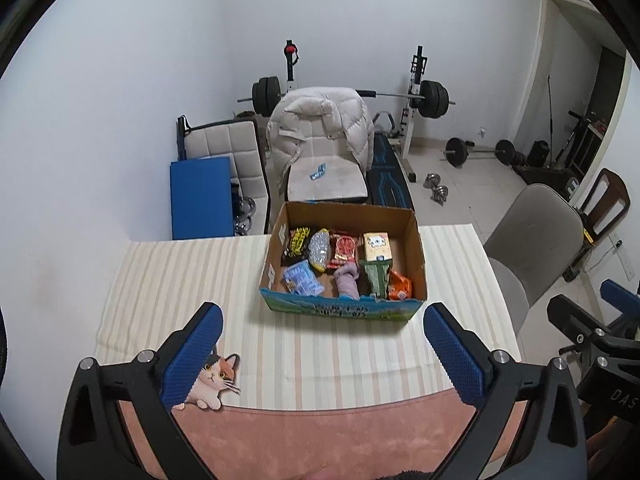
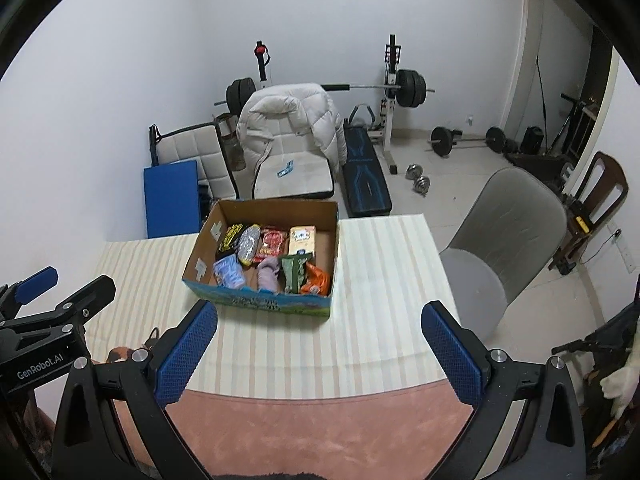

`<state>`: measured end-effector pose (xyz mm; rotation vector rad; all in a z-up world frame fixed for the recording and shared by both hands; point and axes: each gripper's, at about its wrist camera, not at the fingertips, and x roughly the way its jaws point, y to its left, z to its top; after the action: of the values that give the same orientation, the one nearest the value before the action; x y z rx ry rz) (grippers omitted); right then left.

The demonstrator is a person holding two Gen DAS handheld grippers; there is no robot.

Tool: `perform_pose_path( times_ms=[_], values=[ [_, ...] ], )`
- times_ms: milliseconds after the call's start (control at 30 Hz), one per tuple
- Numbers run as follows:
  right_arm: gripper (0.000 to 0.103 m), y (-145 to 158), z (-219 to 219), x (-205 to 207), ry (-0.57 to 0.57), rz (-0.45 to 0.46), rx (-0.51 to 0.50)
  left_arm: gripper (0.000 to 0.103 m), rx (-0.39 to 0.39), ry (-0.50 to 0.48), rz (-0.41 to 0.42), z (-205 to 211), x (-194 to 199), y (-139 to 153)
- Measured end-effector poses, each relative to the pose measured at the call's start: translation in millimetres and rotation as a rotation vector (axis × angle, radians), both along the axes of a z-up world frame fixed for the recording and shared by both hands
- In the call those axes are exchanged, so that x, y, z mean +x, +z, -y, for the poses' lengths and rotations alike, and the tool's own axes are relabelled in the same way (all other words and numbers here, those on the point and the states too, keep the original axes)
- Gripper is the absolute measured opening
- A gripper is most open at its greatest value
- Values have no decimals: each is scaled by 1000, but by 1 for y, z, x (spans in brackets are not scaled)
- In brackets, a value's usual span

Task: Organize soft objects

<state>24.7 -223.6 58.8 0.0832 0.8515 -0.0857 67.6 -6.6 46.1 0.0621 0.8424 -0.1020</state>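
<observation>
Hovering: both grippers sit side by side above the near edge of the table, both cameras aimed at the box.
Left gripper (image 1: 322, 336): jaws spread wide, nothing between the blue pads (image 1: 194, 354); held above the pink cloth (image 1: 320, 432).
Right gripper (image 2: 318, 338): jaws equally wide apart, holding nothing; its black body also shows at the right edge of the left wrist view.
Cardboard box (image 1: 416, 256): open top, sits on the striped tablecloth (image 1: 180, 280) at the far side of the table, roughly centred between each gripper's fingers in its own view.
Box contents: black-and-yellow packet (image 1: 298, 242), silver packet (image 1: 319, 250), red packet (image 1: 346, 250), cream carton (image 1: 376, 246) along the back; light-blue packet (image 1: 302, 278), mauve rolled cloth (image 1: 347, 280), green packet (image 1: 378, 276), orange packet (image 1: 400, 286) along the front.
Cat plush (image 1: 216, 380): calico, lies at the seam where the tablecloth meets the pink cloth, partly behind the left gripper's left finger, well apart from the box.
Touching: cannot tell whether that finger contacts the plush.
Background: white puffer jacket (image 1: 320, 120) draped over a chair, barbell rack (image 1: 416, 96) behind it, grey chair (image 1: 532, 220) right of the table.
</observation>
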Motion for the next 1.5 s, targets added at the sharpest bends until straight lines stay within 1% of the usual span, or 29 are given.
perform_pose_path(
  times_ms=[200, 433, 733, 1067, 1500],
  values=[
    [103, 19, -4, 0, 7, 47, -27, 103, 1, 3, 32, 1, -2, 9],
    [103, 31, -7, -2, 10, 77, -34, 103, 11, 9, 63, 3, -5, 18],
    [103, 34, -6, -4, 3, 82, -42, 103, 10, 5, 62, 5, -8, 22],
    [103, 38, -5, -9, -11, 94, -53, 103, -2, 10, 85, 6, -11, 26],
    [103, 43, -4, -12, -15, 108, -58, 103, -10, 11, 91, 9, -13, 28]
  ],
)
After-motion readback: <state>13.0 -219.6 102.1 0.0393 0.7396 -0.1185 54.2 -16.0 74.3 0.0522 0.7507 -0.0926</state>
